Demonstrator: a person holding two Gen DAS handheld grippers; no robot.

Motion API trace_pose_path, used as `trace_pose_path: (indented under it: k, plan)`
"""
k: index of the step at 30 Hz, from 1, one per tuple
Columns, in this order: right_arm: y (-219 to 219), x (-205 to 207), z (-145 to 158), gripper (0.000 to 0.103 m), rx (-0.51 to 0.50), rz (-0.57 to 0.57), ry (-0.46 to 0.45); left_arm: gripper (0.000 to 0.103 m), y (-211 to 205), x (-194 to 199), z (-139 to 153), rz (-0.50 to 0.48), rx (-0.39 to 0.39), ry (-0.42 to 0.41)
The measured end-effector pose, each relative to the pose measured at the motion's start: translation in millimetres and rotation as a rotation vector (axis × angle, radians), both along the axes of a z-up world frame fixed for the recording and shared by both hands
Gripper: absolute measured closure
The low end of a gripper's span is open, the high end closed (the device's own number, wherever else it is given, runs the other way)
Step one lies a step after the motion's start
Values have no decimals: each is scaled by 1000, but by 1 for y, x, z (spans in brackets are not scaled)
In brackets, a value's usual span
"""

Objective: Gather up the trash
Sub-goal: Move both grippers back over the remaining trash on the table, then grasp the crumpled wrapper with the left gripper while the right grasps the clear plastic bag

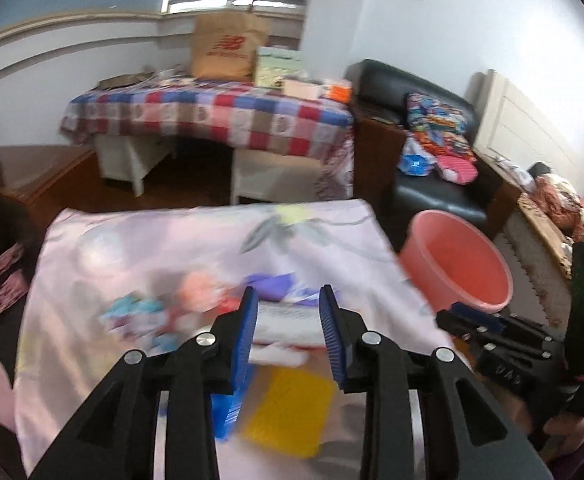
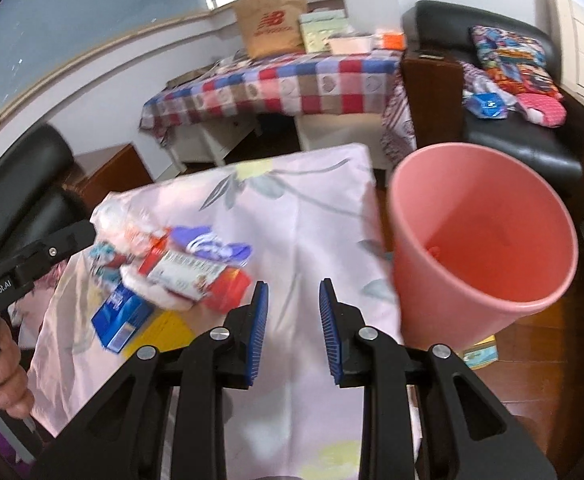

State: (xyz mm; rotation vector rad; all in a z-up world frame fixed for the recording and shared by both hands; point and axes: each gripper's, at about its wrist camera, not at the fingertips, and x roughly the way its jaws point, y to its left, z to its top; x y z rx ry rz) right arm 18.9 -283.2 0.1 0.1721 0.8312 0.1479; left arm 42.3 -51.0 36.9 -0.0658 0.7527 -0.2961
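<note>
A heap of trash lies on the pink flowered cloth (image 2: 300, 216) of a table: a white and red box (image 2: 187, 276), a blue box (image 2: 121, 320), a yellow flat piece (image 2: 167, 332), a purple wrapper (image 2: 211, 246). My left gripper (image 1: 287, 300) hovers open over that heap, blurred, with the white box (image 1: 287, 320) below its jaws and nothing pressed between the pads. My right gripper (image 2: 293, 292) is open over bare cloth to the right of the heap. A pink bucket (image 2: 412, 240) stands just off the table's right edge.
A black armchair (image 2: 524, 148) with colourful cushions stands behind the bucket. A checked-cloth table (image 2: 275, 88) with a brown paper bag (image 2: 271, 24) is at the back. Another black chair (image 2: 19, 184) sits at the left. A small packet (image 2: 480, 354) lies on the wood floor.
</note>
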Motion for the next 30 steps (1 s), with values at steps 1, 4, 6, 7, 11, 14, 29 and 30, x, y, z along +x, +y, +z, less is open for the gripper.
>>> trace_pose_path:
  k: [1,4,6,7,11,14,29,30]
  plan:
    - [5,1,-3,76,3,18,8,71,12,-2,-4,17,6,9]
    - [16,5,-7,76,5,56,22,69,44,-8,-17,72,16,43]
    - [21,7,-9,76,7,74,28,66,66,-8,-27,110,15,71]
    - [24,10,-10,76,12,85,32,66,76,-8,-32,131,10,83]
    - [30,17,-12,76,22,108,41,65,105,4,-47,208,-28,146]
    - [36,23,-13,76,27,121,48,65,111,20,-52,233,-30,152]
    - [79,47,-10,76,33,243,53,59,130,73,-86,261,-238,266]
    - [83,49,-10,76,36,249,56,59,127,73,-86,252,-239,262]
